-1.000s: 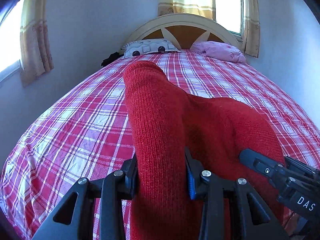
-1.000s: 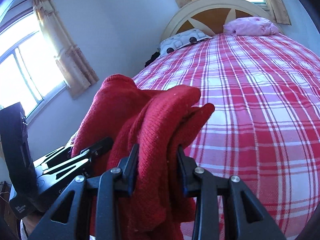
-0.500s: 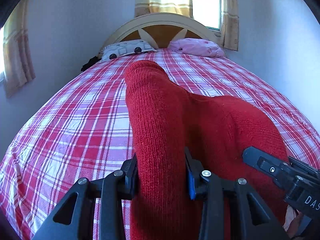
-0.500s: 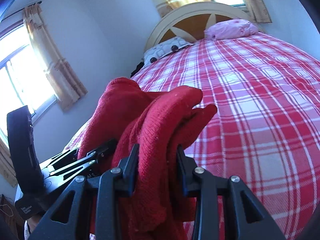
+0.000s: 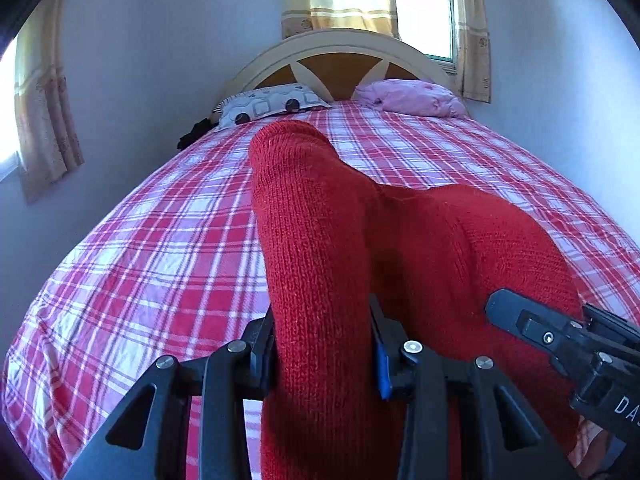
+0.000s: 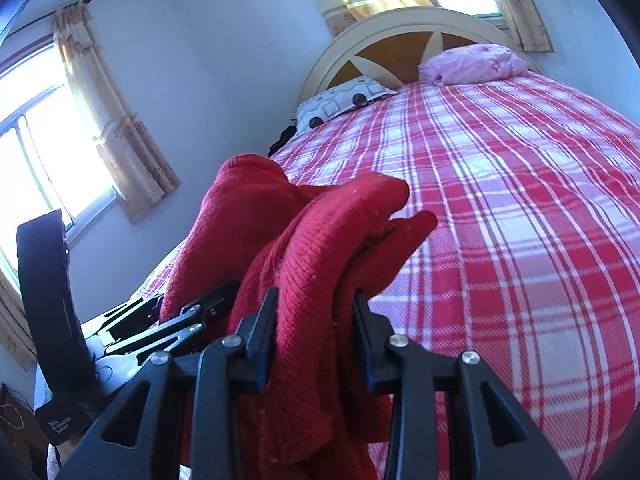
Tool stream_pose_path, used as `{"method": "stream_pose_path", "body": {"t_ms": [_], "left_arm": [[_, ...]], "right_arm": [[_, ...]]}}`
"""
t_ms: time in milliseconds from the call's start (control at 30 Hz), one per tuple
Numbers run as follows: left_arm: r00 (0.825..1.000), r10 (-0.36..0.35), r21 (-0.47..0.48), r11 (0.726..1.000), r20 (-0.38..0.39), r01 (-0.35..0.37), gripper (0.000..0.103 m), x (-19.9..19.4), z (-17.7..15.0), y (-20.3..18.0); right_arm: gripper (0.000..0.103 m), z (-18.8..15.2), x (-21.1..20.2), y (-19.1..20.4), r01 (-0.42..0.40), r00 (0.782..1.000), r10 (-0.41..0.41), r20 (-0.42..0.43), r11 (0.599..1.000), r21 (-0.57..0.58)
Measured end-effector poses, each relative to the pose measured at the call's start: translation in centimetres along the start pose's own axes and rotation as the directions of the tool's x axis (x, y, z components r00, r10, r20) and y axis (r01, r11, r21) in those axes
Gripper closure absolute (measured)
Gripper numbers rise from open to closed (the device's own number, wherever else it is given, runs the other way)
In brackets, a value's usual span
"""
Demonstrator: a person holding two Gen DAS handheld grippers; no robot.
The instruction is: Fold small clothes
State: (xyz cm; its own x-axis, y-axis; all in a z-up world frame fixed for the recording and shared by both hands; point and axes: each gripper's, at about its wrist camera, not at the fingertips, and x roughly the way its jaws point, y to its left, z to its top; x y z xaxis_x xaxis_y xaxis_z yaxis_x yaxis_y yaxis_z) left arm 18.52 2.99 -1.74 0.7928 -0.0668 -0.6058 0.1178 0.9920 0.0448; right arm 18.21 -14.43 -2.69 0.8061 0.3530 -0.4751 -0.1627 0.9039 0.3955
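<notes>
Left gripper is clamping a thick band of the red knit garment; both pads are pressing into the wool, jaws part-way closed around the bunched cloth. The band is running up from 6 o'clock toward 12 in the left wrist view, its rounded end standing above the checked bedsheet.

Right gripper is pinching another bunched fold of the same garment, jaws likewise narrowed on the fabric, folds spilling over the fingers toward 1 o'clock. In the right wrist view the left gripper is showing at 8 o'clock, just beside, with the knit draping between the two tools.

The garment is being held up over the near end of the bed, not lying flat on it.

At 12 o'clock: headboard, patterned pillow, pink pillow. Curtained windows at 9 o'clock.
</notes>
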Motion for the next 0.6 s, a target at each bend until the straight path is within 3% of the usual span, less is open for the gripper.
{"method": "stream_pose_path", "body": {"t_ms": [300,400,500,600], "left_arm": [[0.998,0.056,0.037,0.998,0.023,-0.057,0.064,3.5,2.0,2.6],[0.998,0.046,0.017,0.999,-0.042,-0.045,0.064,6.7,1.8,3.4],[0.984,0.014,-0.038,0.999,-0.179,-0.021,0.061,10.8,0.4,4.9],[0.982,-0.066,-0.171,0.985,-0.179,0.035,0.052,11.5,-0.5,7.3]], "right_arm": [[0.066,1.9,4.3,1.9,0.019,1.0,-0.018,0.021,0.998,-0.059],[0.066,1.9,7.3,1.9,0.072,0.997,-0.072,-0.005,0.994,-0.084],[0.066,1.2,11.4,1.6,0.152,0.983,-0.165,-0.082,0.978,-0.145],[0.066,-0.2,13.4,1.2,0.219,0.964,-0.243,-0.112,0.957,-0.192]]}}
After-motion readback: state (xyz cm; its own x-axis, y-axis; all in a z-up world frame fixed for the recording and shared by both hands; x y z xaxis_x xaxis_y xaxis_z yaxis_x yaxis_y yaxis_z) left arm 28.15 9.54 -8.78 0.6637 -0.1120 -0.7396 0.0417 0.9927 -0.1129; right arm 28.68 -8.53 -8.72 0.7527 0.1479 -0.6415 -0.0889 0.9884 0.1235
